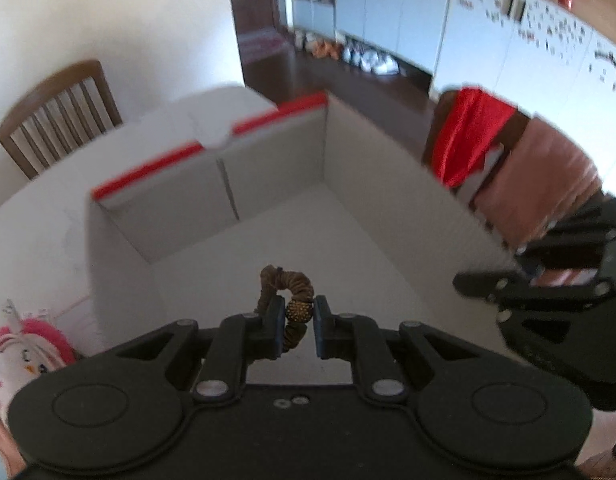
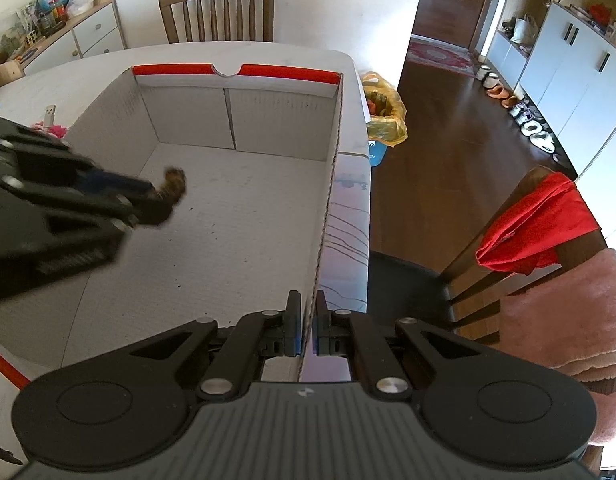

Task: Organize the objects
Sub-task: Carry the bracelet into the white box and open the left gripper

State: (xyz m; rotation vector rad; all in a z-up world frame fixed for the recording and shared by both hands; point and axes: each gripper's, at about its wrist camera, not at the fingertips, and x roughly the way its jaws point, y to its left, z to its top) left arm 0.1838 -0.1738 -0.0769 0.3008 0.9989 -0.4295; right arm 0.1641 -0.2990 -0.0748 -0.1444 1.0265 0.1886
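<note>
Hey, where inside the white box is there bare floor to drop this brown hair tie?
Nearly the whole box floor is bare, from the red-edged far wall to the near side. Crowded spots: the right wall, pinched by the right gripper, and under the left gripper holding the hair tie.

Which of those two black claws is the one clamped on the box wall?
The right gripper: its jaws pinch the white cardboard box's near side wall. The left gripper hangs inside the box instead, holding a brown hair scrunchie.
</note>
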